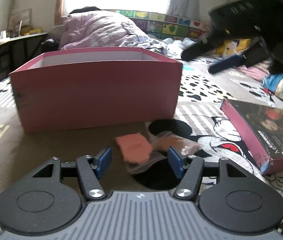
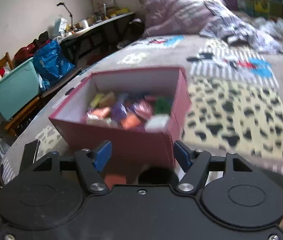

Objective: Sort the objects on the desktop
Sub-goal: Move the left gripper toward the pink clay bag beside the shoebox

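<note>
Left gripper fingers wide apart around orange packets, right gripper fingers apart too, pink box mid-frame.

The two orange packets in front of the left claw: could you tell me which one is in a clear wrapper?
The right-hand orange packet, in crinkled clear plastic; the left one looks bare.

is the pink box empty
No, the right wrist view looks down into the pink box and shows a pile of small colourful packets inside.
</note>
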Motion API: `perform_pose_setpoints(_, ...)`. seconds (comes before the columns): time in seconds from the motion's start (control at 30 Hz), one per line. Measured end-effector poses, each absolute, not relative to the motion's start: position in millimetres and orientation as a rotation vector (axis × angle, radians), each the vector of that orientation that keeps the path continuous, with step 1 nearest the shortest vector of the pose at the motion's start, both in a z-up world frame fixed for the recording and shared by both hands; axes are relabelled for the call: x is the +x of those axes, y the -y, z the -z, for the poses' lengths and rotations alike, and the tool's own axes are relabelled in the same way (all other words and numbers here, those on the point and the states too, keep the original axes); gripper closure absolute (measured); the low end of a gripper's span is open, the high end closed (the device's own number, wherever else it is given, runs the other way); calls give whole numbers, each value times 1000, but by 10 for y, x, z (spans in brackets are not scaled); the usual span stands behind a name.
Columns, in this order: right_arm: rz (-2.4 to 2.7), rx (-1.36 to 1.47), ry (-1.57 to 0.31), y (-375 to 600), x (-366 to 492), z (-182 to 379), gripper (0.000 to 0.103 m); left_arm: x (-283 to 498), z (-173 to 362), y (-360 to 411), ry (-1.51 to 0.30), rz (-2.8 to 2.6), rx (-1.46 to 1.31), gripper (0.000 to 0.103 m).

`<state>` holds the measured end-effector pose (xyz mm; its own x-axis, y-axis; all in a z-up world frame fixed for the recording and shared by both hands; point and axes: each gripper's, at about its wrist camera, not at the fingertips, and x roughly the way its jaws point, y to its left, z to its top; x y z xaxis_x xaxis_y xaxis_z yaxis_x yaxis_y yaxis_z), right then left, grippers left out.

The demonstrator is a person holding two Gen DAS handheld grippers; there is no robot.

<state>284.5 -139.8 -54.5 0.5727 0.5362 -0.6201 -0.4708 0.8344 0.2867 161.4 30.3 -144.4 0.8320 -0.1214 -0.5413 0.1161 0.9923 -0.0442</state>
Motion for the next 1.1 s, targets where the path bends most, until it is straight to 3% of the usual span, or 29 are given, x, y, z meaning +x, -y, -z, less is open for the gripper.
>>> perform_pose_setpoints(0.37,-549,218,-841,1693,2562,1211,34,1825,1532,-350,-634,-14,33,43)
perform_pose_setpoints(0.8,-629,-5,-704,1294,2388,1432,34,1948,1383,-595,-622,-19,-72,43)
perform_pose_setpoints(1.1,-646,-156,-604,1122,2304,1523,29,2220,1439,-431,-669,6,30,43)
